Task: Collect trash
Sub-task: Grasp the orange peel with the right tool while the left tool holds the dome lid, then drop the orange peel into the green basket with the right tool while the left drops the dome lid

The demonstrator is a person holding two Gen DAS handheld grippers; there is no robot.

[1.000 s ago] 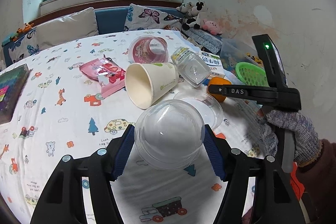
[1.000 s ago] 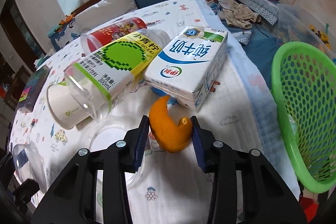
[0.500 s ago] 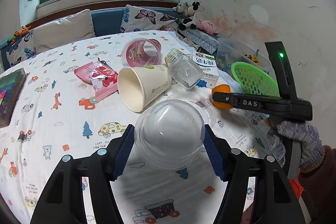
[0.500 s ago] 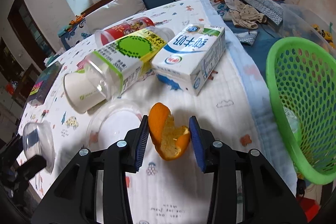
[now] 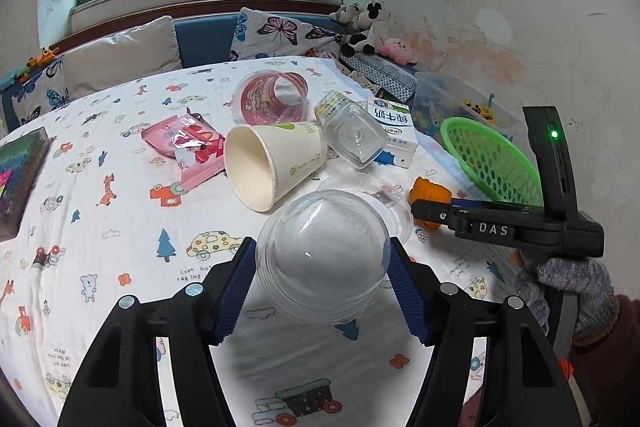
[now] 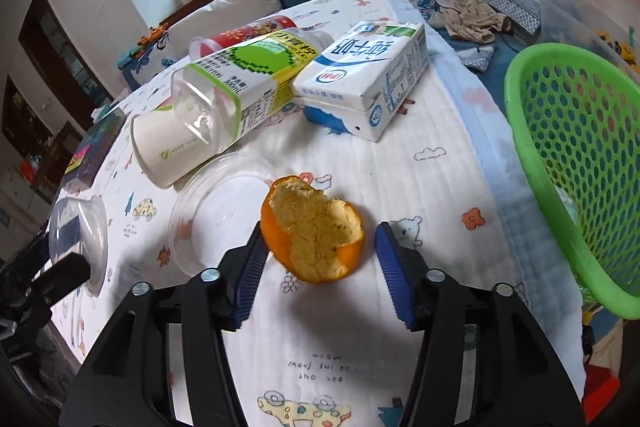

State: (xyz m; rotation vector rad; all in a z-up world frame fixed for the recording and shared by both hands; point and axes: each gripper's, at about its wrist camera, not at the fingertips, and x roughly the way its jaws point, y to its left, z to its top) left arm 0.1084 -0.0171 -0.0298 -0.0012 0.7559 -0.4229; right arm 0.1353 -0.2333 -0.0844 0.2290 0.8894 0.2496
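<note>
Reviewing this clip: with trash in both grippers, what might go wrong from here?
1. The right gripper has just been opening; the orange peel touches only one pad and lies short of the green plastic basket, so it may miss.
2. The thin clear plastic dome lid in the left gripper could buckle or pop out.

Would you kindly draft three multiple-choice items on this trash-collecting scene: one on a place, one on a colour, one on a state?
1. The orange peel is:
A. in the basket
B. between the right gripper's pads, above the tablecloth
C. under the milk carton

2. The mesh basket is:
A. green
B. red
C. white

3. The left gripper is:
A. shut on nothing
B. open, nothing between
C. shut on a clear dome lid

Answers:
1 B, peel sits between the pads.
2 A, bright green mesh.
3 C, both pads press the lid's sides.
</note>
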